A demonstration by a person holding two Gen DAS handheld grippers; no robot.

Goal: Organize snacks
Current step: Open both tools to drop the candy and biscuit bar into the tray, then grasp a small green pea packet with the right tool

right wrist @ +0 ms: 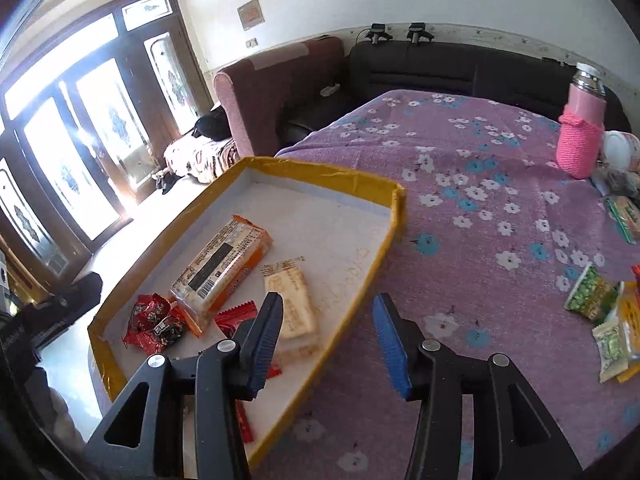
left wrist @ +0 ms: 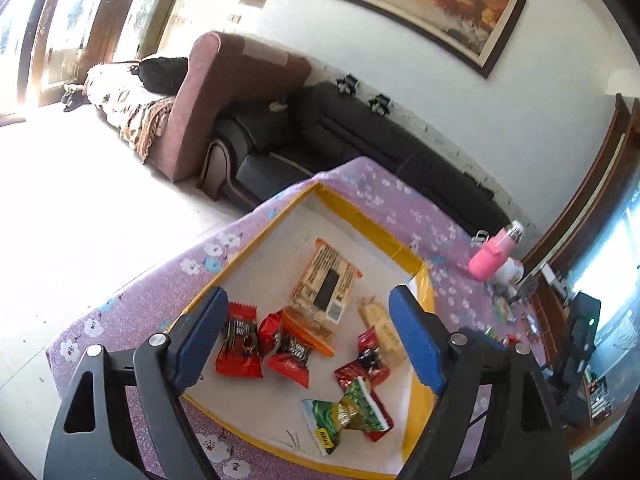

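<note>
Desk (right wrist: pixel 480 184) carries a purple cloth with white and blue flowers, reaching to the far sofas.

Tray (right wrist: pixel 320 172), shallow, yellow-taped rim, white floor, sits at the left part of the desk, near the desk's left edge.

Pink bottle (right wrist: pixel 580 136) stands upright at the far right of the desk, steel cap on top.

Large orange-and-cream snack pack (left wrist: pixel 326 282), barcode side up, lies flat near the tray's middle. Smaller cream wafer pack (right wrist: pixel 294 304) lies just right of it, also inside the tray.

Red candy packets: one (left wrist: pixel 240 342) at the near left of the tray, a second (left wrist: pixel 286 350) just beside it, a third (left wrist: pixel 366 360) further right and touching the near end of the wafer pack. Green packet (left wrist: pixel 348 414) lies nearest, overlapping another red wrapper.

Loose snacks outside the tray: green packet (right wrist: pixel 592 294) and other small packets at the near right of the desk, well apart from the tray.

Left claw (left wrist: pixel 312 336) hangs above the tray, jaws wide apart, gripping nothing. Right claw (right wrist: pixel 326 312) sits over the tray's near right rim, jaws likewise wide apart and empty.
</note>
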